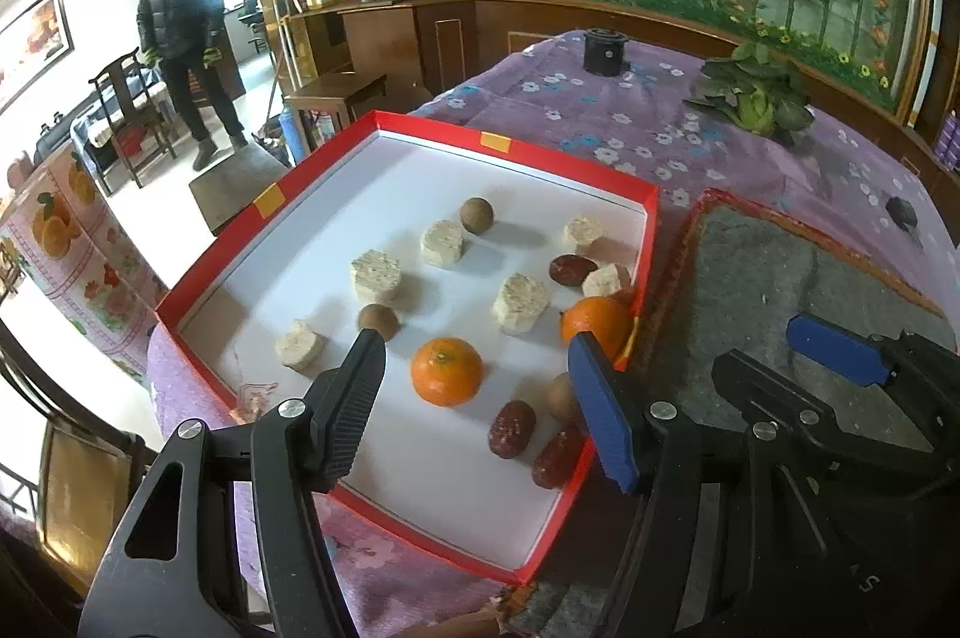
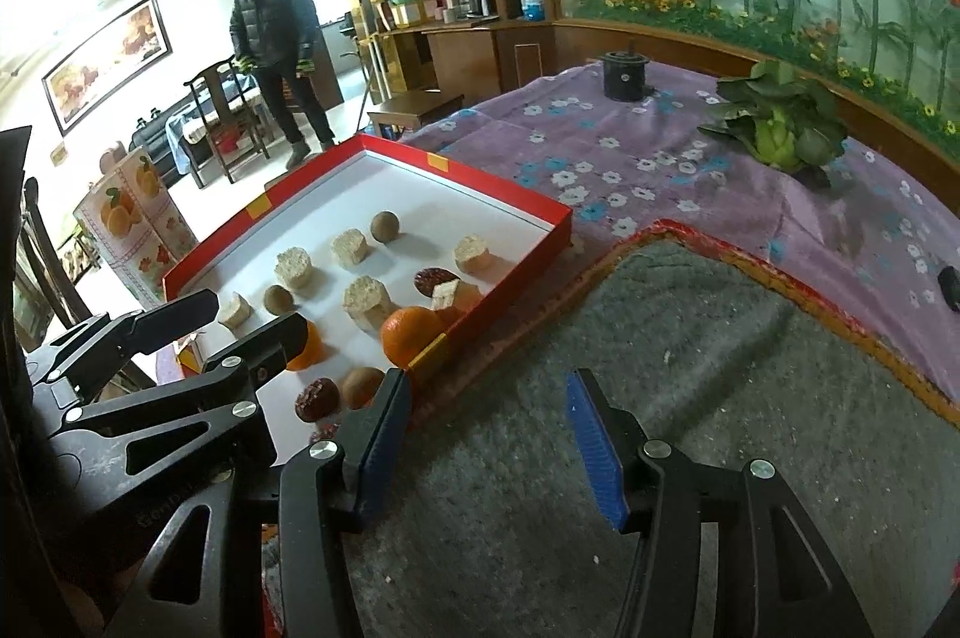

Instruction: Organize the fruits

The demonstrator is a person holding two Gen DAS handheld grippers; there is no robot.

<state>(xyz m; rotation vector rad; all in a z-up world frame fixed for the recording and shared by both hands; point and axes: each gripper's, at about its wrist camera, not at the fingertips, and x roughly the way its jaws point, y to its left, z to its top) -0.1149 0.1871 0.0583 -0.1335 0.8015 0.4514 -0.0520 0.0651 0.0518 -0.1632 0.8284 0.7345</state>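
Observation:
A red-walled box with a white floor [image 1: 420, 170] [image 2: 510, 209] holds two oranges [image 1: 447, 371] [image 1: 594, 326], several dark red dates [image 1: 511, 429], brown round longans [image 1: 477, 215] and pale biscuit-like chunks [image 1: 375, 276]. My left gripper [image 1: 474, 368] is open above the box's near end, its jaws on either side of the nearer orange, not touching it. My right gripper [image 2: 486, 410] is open and empty over the grey mat [image 2: 690, 374], right of the box. It also shows in the left wrist view [image 1: 840, 350]. The second orange [image 2: 411, 335] sits against the box's right wall.
A purple flowered cloth [image 2: 600, 158] covers the table. A leafy green vegetable [image 2: 780, 128] and a black cylinder [image 2: 624, 77] sit at the far side, a small dark object [image 2: 951, 287] at the right. A person [image 2: 276, 38] stands beyond the table, near chairs and a printed carton [image 2: 138, 224].

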